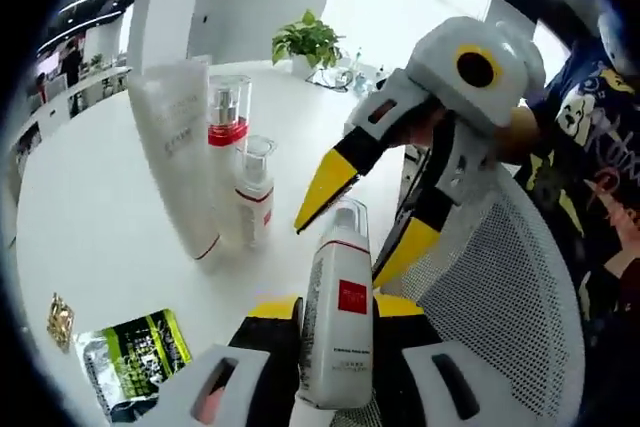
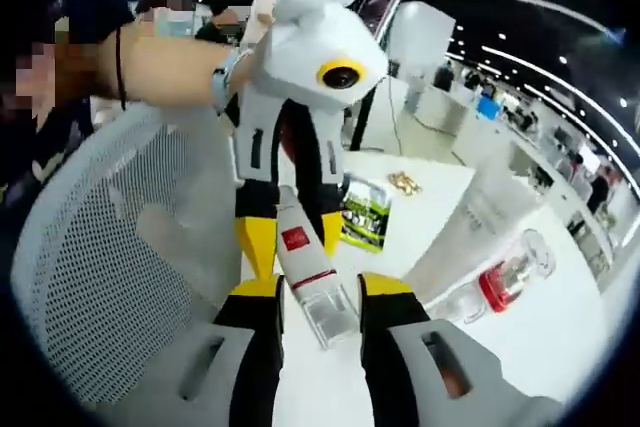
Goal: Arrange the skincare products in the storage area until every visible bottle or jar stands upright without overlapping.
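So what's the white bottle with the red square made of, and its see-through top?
The white bottle looks like smooth, glossy plastic: opaque, with soft highlights. Its cap looks like clear hard plastic, since the table shows through it. It could be glass, but that can't be told from here.

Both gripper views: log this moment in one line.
left gripper: shut on white bottle | right gripper: open around its clear cap | tube, two bottles upright on table

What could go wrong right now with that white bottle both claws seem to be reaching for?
The white bottle with the red label sits between the left gripper fingers, while the right gripper, open, straddles its clear cap. A mistimed handover might drop it. It also hangs above the table edge by a mesh chair, so it could fall off, or swing into the standing tube and pump bottles.
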### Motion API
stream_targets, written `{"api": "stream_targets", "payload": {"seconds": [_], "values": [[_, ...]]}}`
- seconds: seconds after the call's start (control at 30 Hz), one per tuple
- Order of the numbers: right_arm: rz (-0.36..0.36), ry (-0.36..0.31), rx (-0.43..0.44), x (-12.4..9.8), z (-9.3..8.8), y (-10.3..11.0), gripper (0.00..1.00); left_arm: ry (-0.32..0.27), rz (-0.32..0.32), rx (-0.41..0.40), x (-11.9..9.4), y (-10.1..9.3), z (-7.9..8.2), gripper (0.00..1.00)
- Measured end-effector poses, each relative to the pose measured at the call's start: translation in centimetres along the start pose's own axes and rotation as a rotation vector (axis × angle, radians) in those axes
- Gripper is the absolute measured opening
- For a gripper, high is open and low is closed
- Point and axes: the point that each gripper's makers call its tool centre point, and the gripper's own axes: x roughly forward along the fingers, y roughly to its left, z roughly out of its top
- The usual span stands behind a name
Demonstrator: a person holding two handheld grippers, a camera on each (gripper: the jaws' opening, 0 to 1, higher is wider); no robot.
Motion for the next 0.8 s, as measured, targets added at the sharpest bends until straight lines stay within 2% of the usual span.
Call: {"api": "stream_targets", "payload": {"seconds": [0.03,0.1,0.2,0.3,0.37,0.43,0.6,0.73,0.8], "values": [[-0.009,-0.011,0.01,-0.1,0.2,-0.2,0.31,-0.025,0.005,0.0,-0.4,0.2,0.3,0.25],[-0.032,-0.072,0.111,-0.7,1.1,-0.9,0.32,-0.06,-0.003,-0.019,-0.9,0.3,0.9,0.25],[-0.072,-0.128,0.325,-1.5,1.7,-2.3,0.31,-0.109,-0.004,-0.043,-1.4,0.4,1.7,0.25],[-0.122,-0.204,0.483,-2.1,2.1,-4.0,0.29,-0.149,0.002,-0.05,-2.1,0.6,2.3,0.25],[-0.121,-0.235,0.592,-2.4,2.2,-4.4,0.29,-0.174,0.003,-0.053,-2.3,0.6,2.7,0.25],[-0.095,-0.264,0.659,-2.4,2.5,-4.2,0.29,-0.2,0.0,-0.068,-2.6,0.6,3.1,0.25],[-0.091,-0.328,0.838,-2.0,2.5,-4.4,0.29,-0.258,0.031,-0.099,-3.3,1.4,3.8,0.25],[-0.037,-0.368,0.92,-1.4,2.4,-3.9,0.29,-0.301,0.06,-0.11,-3.6,1.9,4.4,0.25],[-0.022,-0.386,0.946,-1.4,2.1,-3.6,0.29,-0.329,0.052,-0.116,-3.9,1.8,4.9,0.25]]}}
